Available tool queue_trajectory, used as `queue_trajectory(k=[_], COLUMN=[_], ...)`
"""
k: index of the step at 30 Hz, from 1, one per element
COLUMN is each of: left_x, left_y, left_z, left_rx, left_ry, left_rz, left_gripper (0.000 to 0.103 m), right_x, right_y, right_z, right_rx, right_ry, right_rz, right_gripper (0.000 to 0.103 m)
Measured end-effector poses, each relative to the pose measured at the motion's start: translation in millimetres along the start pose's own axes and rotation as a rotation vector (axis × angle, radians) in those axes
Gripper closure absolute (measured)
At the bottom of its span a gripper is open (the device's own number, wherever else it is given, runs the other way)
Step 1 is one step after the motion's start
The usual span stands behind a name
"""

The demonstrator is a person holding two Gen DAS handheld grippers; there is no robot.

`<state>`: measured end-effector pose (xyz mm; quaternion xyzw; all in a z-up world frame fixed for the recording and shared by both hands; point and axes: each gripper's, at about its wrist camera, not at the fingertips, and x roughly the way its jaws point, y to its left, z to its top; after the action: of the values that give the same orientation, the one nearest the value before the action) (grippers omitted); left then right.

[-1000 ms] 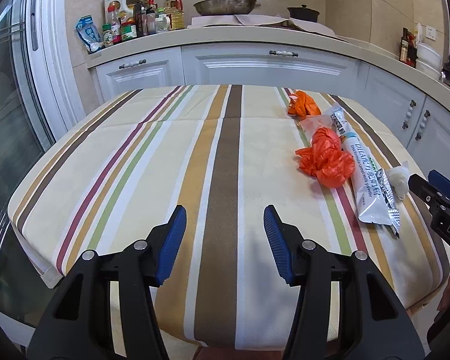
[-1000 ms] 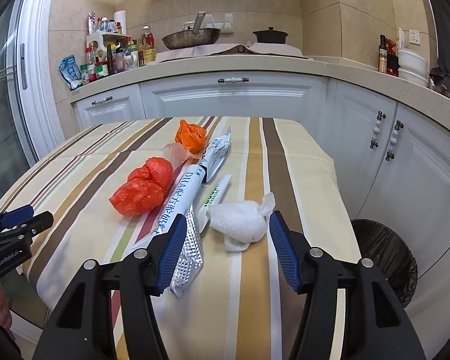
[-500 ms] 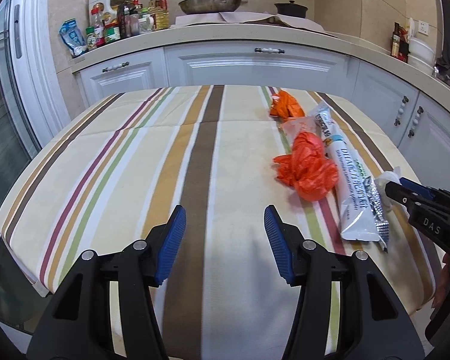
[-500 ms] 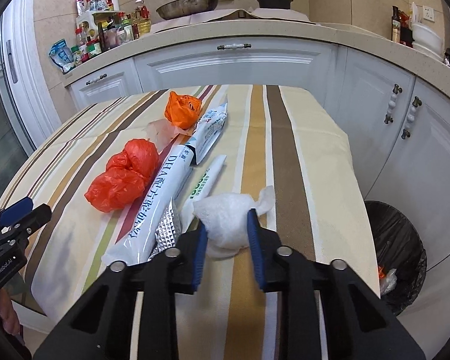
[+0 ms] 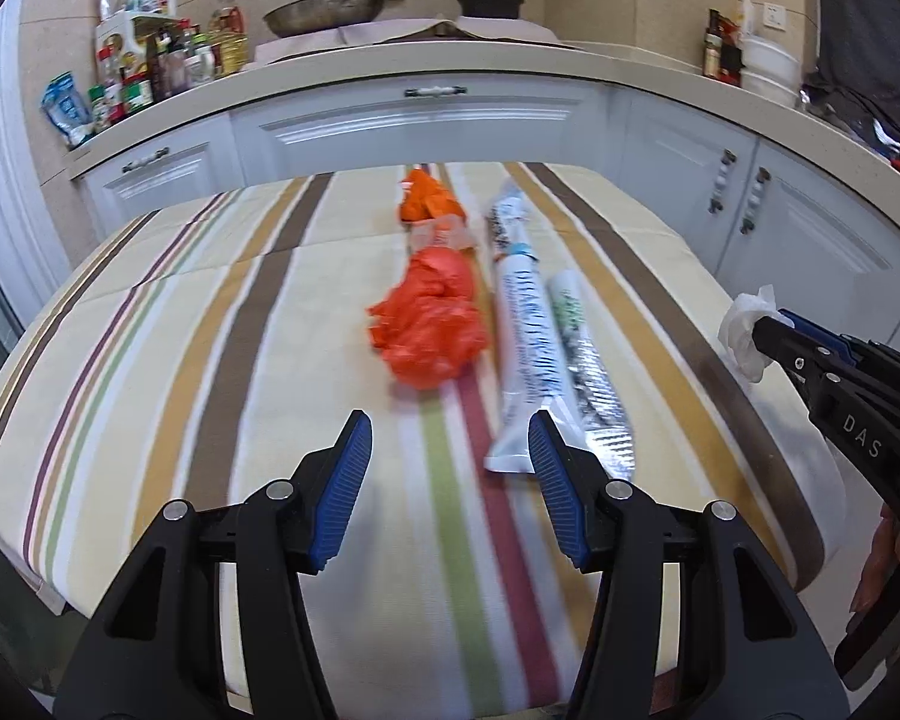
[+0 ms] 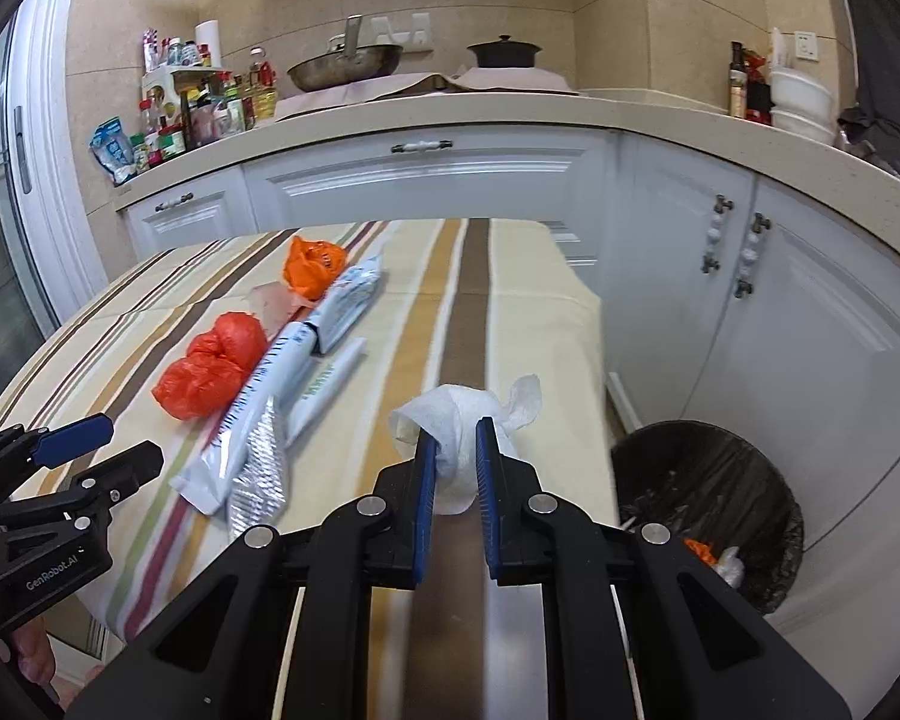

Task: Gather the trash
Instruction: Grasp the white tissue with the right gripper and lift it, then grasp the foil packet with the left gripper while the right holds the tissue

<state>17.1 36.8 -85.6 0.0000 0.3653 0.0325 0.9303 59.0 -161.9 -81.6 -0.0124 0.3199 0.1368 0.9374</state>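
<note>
Carrying a tissue [image 6: 459, 420] pinched in our right gripper [image 6: 457, 468], we next swing toward the bin [image 6: 708, 516] at four o'clock; our left gripper [image 5: 447, 492] waits wide.

Light: bright, even, soft shadows.
Blur: striped tablecloth [image 5: 222, 300] and orange bag [image 5: 429, 318] smeared by motion.
Edges: strong fisheye bending, dark corner vignette.
Glare: mild on foil wrapper [image 6: 258, 474].

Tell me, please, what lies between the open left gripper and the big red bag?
Only bare striped tablecloth, in the left wrist view, between the left gripper and the big red bag.
</note>
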Motion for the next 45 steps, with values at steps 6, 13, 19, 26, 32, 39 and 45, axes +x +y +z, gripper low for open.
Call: queue_trajectory(k=[6,13,19,26,32,39,45], left_x=[5,-3,6,22,30,28,17], left_y=[-25,-46,-65,-66,-68,-75,-79], left_z=[-2,-8,-20,-19,-13,-13,-19], left_rx=[0.021,0.018,0.049,0.008,-0.013,0.019,0.069], left_ry=[0.022,0.003,0.056,0.08,0.071,0.052,0.035], left_rz=[-0.021,-0.016,-0.029,-0.021,-0.028,-0.031,-0.033], left_gripper=[0.041,0.046,0.058,0.059,0.067,0.078,0.079], right_x=[-8,-9,-11,-12,-10,-8,-9], right_y=[-30,-51,-66,-79,-88,-93,-93], right_z=[-10,-20,-27,-30,-33,-35,-35], right_rx=[0.054,0.097,0.131,0.159,0.176,0.179,0.176], right_ry=[-0.008,-0.009,-0.013,-0.019,-0.017,-0.009,-0.012], right_rz=[-0.017,-0.012,-0.006,-0.007,-0.013,-0.018,-0.022], right_gripper=[0.089,0.089,0.089,0.089,0.089,0.089,0.089])
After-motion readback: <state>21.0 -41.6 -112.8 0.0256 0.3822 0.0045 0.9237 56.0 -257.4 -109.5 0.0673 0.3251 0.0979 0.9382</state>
